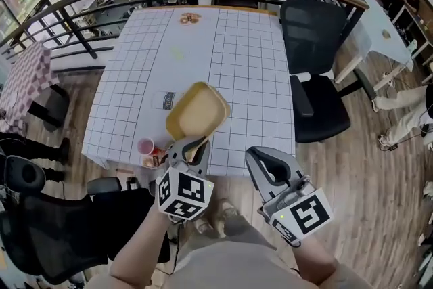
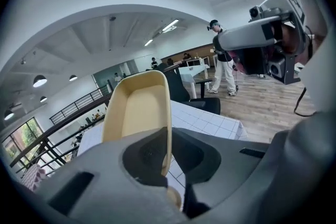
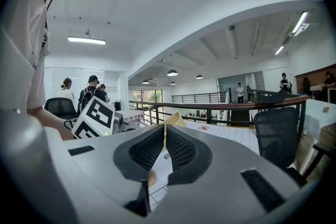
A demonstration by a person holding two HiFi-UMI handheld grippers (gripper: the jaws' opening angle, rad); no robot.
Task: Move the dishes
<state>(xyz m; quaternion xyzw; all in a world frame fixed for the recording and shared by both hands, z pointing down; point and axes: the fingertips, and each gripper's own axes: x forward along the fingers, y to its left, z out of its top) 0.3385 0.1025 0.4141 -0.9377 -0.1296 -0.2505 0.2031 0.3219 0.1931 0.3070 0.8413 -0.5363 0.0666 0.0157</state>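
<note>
A mezzanine with dark railings and an office floor below is seen behind a bench [image 1: 250, 64] covered in a white cloth with a grid pattern. A black chair [image 1: 318, 98] is set at its right side, and a pink cup [image 1: 145, 145] stands at its near left corner. The dish [image 1: 197, 109], a shallow cream tray with rounded corners, is held in the air above the near edge of the bench. One edge of its rim is pinched between the jaws of the left gripper [image 1: 193, 145]. The jaws of the right gripper [image 1: 260, 162] are pressed together on nothing, beside the dish and apart from it. The dish is judged to be light, stiff and smooth, probably plastic or melamine. A one-sided pinch on the thin rim may therefore let it pivot or slip, and a hold deeper over the wall, or a second hold on the opposite rim, would be steadier. It is close to square, so its long axis is hard to tell. It appears to run away from the jaws towards the far end of the bench, with the hollow turned up and tilted.
</note>
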